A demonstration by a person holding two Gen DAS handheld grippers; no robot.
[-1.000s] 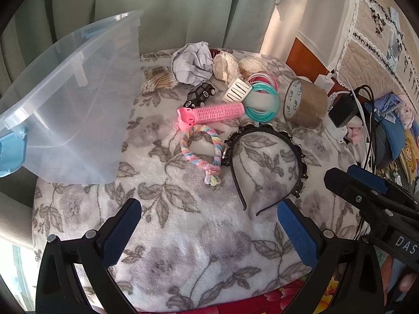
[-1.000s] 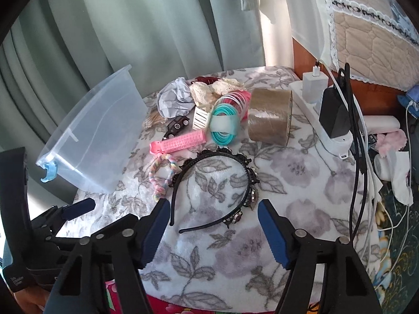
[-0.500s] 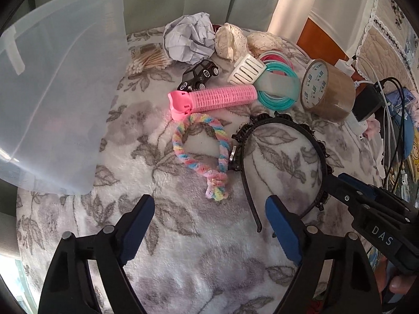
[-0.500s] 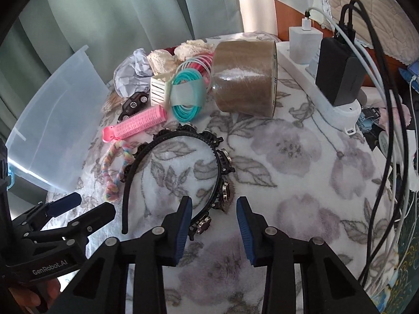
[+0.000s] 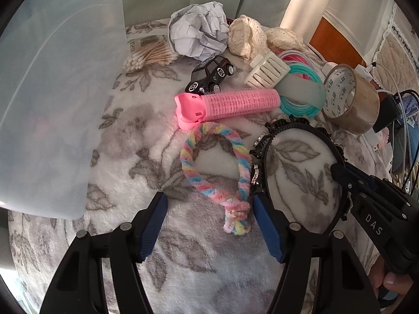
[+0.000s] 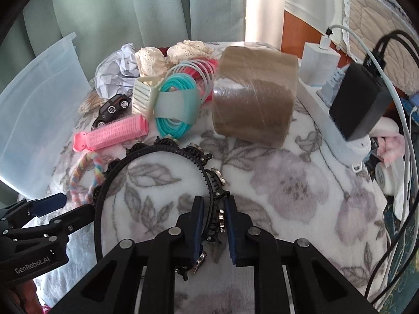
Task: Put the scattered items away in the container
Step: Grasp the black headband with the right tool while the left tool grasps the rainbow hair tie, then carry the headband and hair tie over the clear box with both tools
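Note:
A black jewelled headband (image 6: pixel 167 154) lies on the floral blanket; it also shows in the left wrist view (image 5: pixel 296 130). My right gripper (image 6: pixel 213 205) is shut on its right side. My left gripper (image 5: pixel 208 204) is open, its fingers on either side of the lower end of a rainbow twisted hair tie (image 5: pixel 217 167). The clear plastic container (image 5: pixel 52 91) stands tilted at the left. A pink hair roller (image 5: pixel 230 103), a black toy car (image 5: pixel 210 74), crumpled paper (image 5: pixel 197 35), cotton swabs (image 5: pixel 152 56), teal rings (image 5: pixel 298 99) and a tape roll (image 5: pixel 351 99) lie behind.
A white power strip (image 6: pixel 332 128) with a black adapter (image 6: pixel 358 104) and cables runs along the right edge. Cream lace pieces (image 6: pixel 162 55) and a white comb clip (image 6: pixel 142 94) sit at the back. Green curtains hang behind.
Both grippers moved forward and down. The right gripper closed onto the headband's right side. The left gripper narrowed around the rainbow hair tie's end.

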